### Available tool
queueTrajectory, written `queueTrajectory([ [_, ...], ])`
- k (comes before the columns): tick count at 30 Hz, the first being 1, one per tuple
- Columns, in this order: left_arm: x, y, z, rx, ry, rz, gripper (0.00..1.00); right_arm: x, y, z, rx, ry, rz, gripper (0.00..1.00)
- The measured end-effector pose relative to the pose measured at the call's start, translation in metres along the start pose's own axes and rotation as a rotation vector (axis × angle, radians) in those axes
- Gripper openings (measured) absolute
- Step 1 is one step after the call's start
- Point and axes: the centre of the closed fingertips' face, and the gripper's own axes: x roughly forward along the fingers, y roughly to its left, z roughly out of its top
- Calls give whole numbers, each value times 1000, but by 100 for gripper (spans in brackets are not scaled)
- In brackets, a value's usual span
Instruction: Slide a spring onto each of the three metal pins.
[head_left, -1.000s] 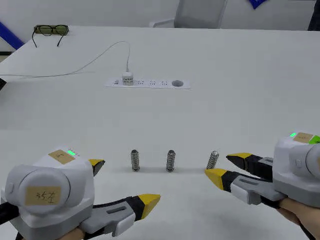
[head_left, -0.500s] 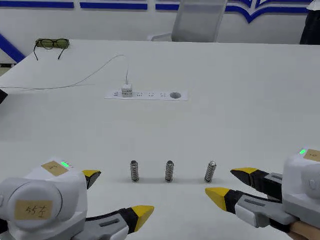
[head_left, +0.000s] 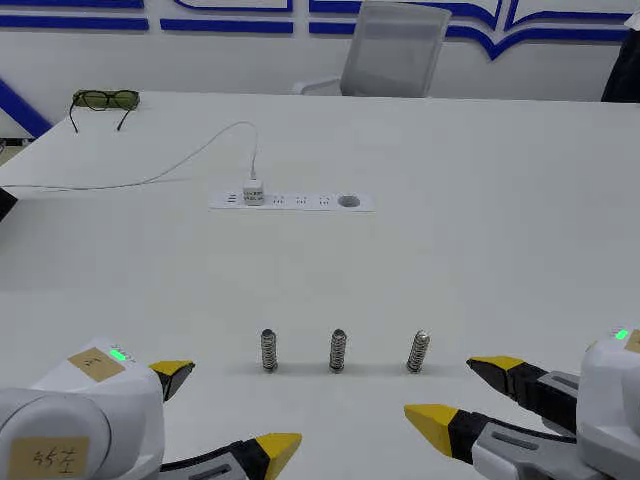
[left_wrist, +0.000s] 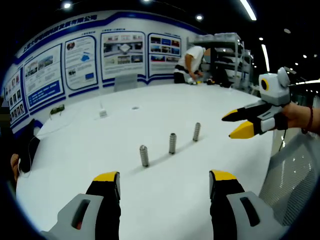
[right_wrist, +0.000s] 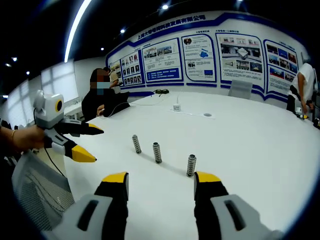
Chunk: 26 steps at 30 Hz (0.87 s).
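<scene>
Here, head view: three springs (head_left: 338, 350) upright in a row on the white table (head_left: 480, 250), presumably sleeving their pins; right gripper (head_left: 463, 391) now farther back from the row than a second ago, left gripper (head_left: 225, 405) likewise low, jaws of both apart, empty. Left gripper view: row ahead, jaws spread. Right gripper view: same. Suggests all three fitted, withdrawal under way.

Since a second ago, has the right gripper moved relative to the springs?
Yes. The right gripper has drawn back, away from the rightmost spring, which its yellow tip sat close beside before.
</scene>
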Motion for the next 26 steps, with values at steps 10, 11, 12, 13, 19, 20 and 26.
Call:
queueTrajectory([
  [10, -5, 4, -3, -13, 5, 18, 75, -4, 2, -1, -1, 11, -3, 64],
  [11, -5, 5, -3, -11, 6, 22, 75, -4, 3, -1, -4, 14, 2, 66],
  [12, -6, 5, -4, -7, 11, 23, 76, -5, 4, -1, -4, 16, 5, 67],
  [13, -6, 4, -4, -8, 14, 23, 76, -5, 5, -2, -7, 19, 6, 67],
  [19, -9, 4, -7, -13, 18, 27, 77, -8, 7, -2, -1, 18, 7, 69],
  [20, -9, 4, -7, -14, 17, 27, 77, -9, 7, -2, -1, 18, 5, 69],
  [26, -11, 2, -5, -19, 9, 22, 80, -11, 7, -3, -6, 22, 2, 73],
])
